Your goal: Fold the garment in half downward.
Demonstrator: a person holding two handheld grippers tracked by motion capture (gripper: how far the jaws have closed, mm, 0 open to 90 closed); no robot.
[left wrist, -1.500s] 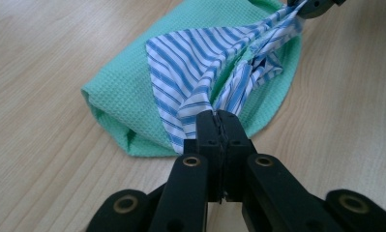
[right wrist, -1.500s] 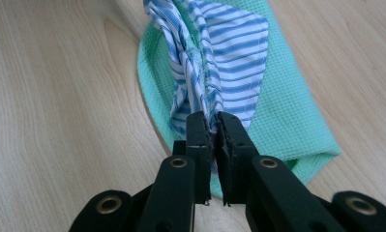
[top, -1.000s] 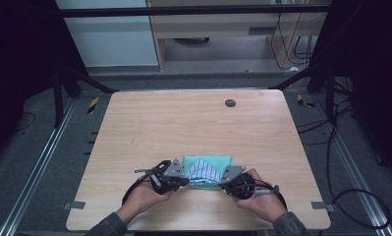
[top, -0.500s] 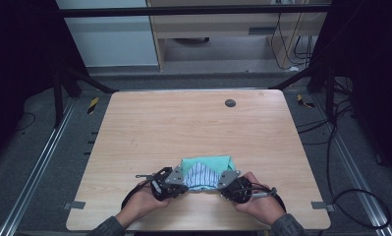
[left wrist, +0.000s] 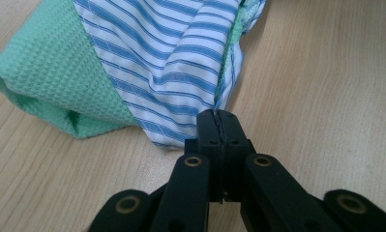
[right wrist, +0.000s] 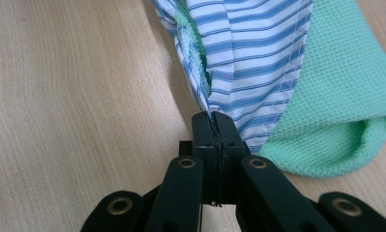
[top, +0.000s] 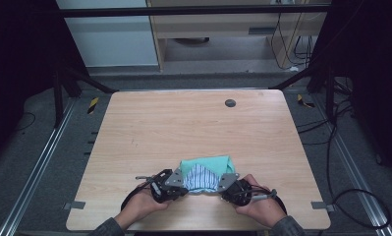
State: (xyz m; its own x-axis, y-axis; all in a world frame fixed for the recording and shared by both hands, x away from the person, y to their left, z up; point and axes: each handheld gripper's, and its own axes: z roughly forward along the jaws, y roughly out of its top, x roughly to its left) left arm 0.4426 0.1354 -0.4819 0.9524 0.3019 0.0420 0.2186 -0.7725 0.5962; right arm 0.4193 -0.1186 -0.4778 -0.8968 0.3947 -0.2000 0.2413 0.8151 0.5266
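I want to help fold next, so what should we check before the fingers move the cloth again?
1. Left gripper shut on the striped cloth: ok.
2. Right gripper shut on the striped cloth: ok.
3. Green cloth lying under the striped one, on the table: ok.
4. Whether the fingers also pinch the green cloth: cannot tell.
5. Bare tabletop beyond the cloths for pulling or laying flat: ok.
6. Striped cloth smooth: not ok, it is bunched and creased between the grippers.
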